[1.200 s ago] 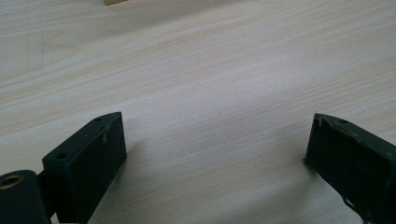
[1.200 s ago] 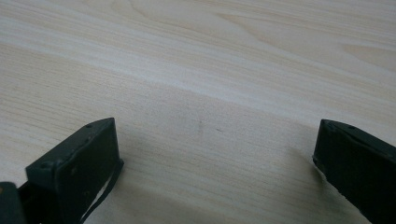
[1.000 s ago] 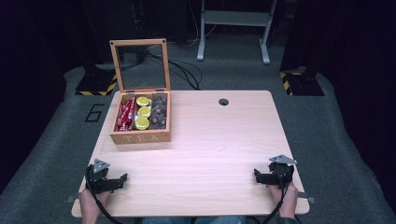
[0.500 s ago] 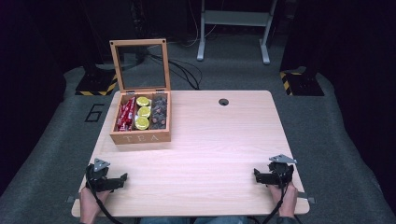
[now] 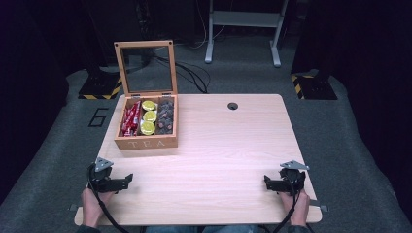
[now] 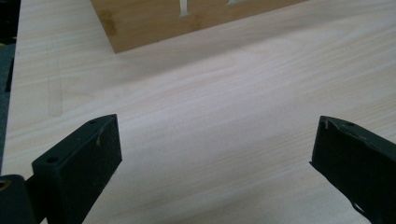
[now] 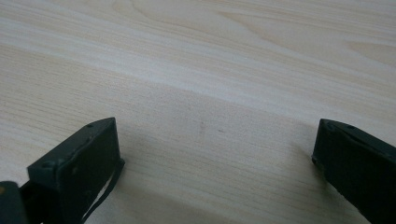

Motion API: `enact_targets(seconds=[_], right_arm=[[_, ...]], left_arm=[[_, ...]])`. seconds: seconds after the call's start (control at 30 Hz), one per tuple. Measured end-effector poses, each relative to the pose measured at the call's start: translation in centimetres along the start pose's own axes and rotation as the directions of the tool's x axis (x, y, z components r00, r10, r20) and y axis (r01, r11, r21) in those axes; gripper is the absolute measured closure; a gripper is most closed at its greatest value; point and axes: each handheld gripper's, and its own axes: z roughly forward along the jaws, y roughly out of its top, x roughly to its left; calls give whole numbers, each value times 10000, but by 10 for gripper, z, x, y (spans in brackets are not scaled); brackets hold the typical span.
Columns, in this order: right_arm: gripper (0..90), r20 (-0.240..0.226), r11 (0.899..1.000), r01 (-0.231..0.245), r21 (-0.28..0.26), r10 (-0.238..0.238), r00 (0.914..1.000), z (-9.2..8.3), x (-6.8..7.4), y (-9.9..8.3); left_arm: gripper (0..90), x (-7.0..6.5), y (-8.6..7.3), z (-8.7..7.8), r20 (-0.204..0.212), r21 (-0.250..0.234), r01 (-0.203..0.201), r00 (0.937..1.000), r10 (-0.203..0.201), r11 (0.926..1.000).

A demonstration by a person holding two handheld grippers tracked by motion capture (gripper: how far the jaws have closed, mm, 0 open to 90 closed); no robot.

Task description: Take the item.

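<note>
A wooden tea box [image 5: 145,124] stands at the table's far left with its glass lid [image 5: 145,68] raised. Inside lie red packets [image 5: 130,119], yellow round pods [image 5: 148,116] and dark pods [image 5: 166,116]. My left gripper [image 5: 127,179] hovers near the front left corner. Its jaws have just been opening, and nothing but bare wood lies between them [image 6: 217,135]. The box's front corner [image 6: 187,18] shows ahead in the left gripper view. My right gripper [image 5: 266,182] sits low at the front right, open over bare wood [image 7: 217,135].
The light wooden table [image 5: 218,145] has a round cable hole [image 5: 232,106] near its far edge. Grey carpet surrounds it. A white stand [image 5: 243,29] and black cables [image 5: 189,73] lie on the floor behind.
My left gripper has lifted a little off the table and its jaws have spread slightly wider. The right gripper and the box have stayed put.
</note>
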Motion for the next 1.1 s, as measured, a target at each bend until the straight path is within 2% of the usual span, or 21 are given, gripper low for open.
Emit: enact_targets(seconds=[0.23,0.5,0.87,1.1], right_arm=[[1,4,10000,-12,-1,12,10000,0,0,0],[1,5,10000,-12,-6,12,10000,0,0,0],[3,-7,10000,-11,-11,11,10000,0,0,0],[3,-8,10000,-11,-15,11,10000,0,0,0]], left_arm=[[5,-2,18,-2,15,-301,-227,9997,227,9993],[2,-2,38,-3,79,-430,-496,9987,499,9978],[2,-3,59,-4,68,-668,-651,9978,657,9956],[3,-3,78,-3,31,-822,-786,9969,792,9935]])
